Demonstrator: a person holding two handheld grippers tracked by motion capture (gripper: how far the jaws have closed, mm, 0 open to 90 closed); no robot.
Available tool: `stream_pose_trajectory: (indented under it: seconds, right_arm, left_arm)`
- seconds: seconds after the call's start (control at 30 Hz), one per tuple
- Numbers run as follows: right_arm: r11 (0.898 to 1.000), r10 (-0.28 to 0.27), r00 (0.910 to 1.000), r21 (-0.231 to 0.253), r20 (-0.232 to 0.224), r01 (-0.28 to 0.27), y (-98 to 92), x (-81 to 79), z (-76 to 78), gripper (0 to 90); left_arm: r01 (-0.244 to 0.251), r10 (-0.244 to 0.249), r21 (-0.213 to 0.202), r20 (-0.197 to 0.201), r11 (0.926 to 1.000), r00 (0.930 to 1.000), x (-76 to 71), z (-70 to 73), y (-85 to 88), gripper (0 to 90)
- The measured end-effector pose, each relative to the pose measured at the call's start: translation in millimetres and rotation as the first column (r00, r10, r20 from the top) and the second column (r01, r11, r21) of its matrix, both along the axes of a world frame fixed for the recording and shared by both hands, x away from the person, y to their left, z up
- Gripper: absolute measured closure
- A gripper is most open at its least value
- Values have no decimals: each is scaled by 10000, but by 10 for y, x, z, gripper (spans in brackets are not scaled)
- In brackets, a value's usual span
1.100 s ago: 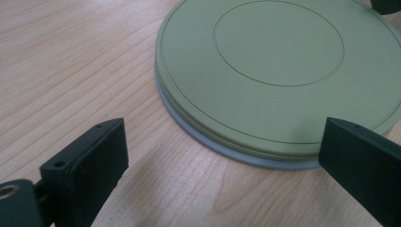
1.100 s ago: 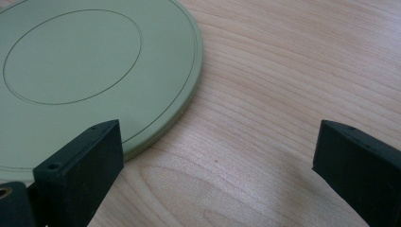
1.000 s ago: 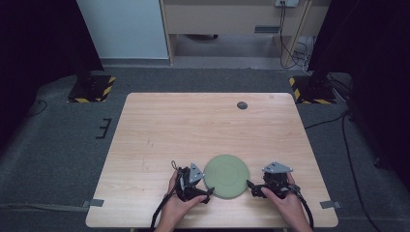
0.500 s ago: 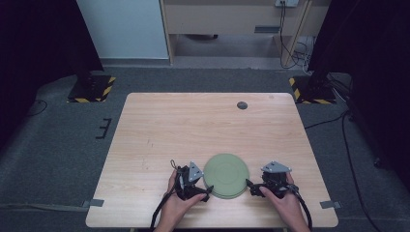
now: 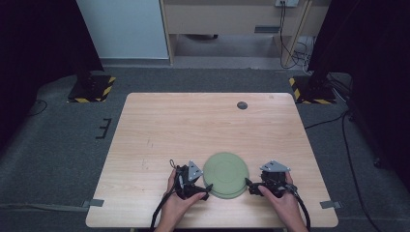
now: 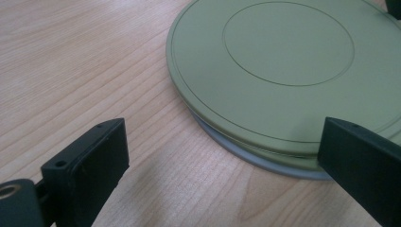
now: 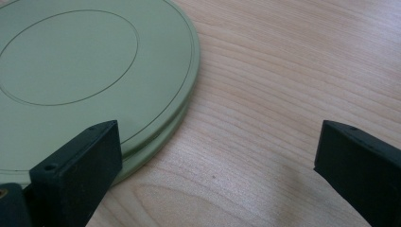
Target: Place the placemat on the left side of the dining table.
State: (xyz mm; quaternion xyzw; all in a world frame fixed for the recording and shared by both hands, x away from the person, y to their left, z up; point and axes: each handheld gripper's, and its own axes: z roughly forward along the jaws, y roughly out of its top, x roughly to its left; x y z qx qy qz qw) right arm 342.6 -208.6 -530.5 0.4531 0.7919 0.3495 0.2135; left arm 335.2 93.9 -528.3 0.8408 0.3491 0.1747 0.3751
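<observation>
A stack of flat green plates (image 5: 226, 174) lies upside down near the table's front edge, between the two hands. The left gripper view shows the top green plate (image 6: 293, 66) slightly offset over a grey-rimmed one (image 6: 265, 158) beneath. My left gripper (image 5: 205, 189) is open at the stack's left rim, its jaws wide apart just above the wood. The right gripper (image 5: 249, 186) is open at the stack's right rim. In the right gripper view the green plate (image 7: 94, 71) reaches its left jaw, and bare wood lies between the jaws.
The light wooden table (image 5: 193, 125) has a small dark round disc (image 5: 242, 105) near its far edge. Grey carpet surrounds the table, with black stands on hazard-striped bases (image 5: 92, 87) at both far corners and cables at the right.
Both hands and grippers have stayed beside the plates with hardly any movement. The stack has not shifted.
</observation>
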Motion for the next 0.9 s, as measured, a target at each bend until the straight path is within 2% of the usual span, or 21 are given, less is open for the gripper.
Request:
stream_pose_trajectory:
  seconds: [0.17,0.47,0.57,0.9]
  right_arm:
    - [10000,93,10000,21,4,-93,-4,-7,6,37]
    - [10000,81,10000,21,36,-81,2,-15,8,34]
    - [10000,59,10000,15,43,-59,3,-7,5,28]
    - [9999,-163,9998,26,94,163,27,26,-1,24]
  left_arm:
    - [-9,10,-145,73,9999,10000,-15,29,16,31]
    - [-18,18,-2,81,10000,10000,-18,3,-35,21]
    - [-86,84,119,193,9999,9998,-22,9,-48,16]
    - [-328,326,85,222,9994,9992,23,3,-40,14]
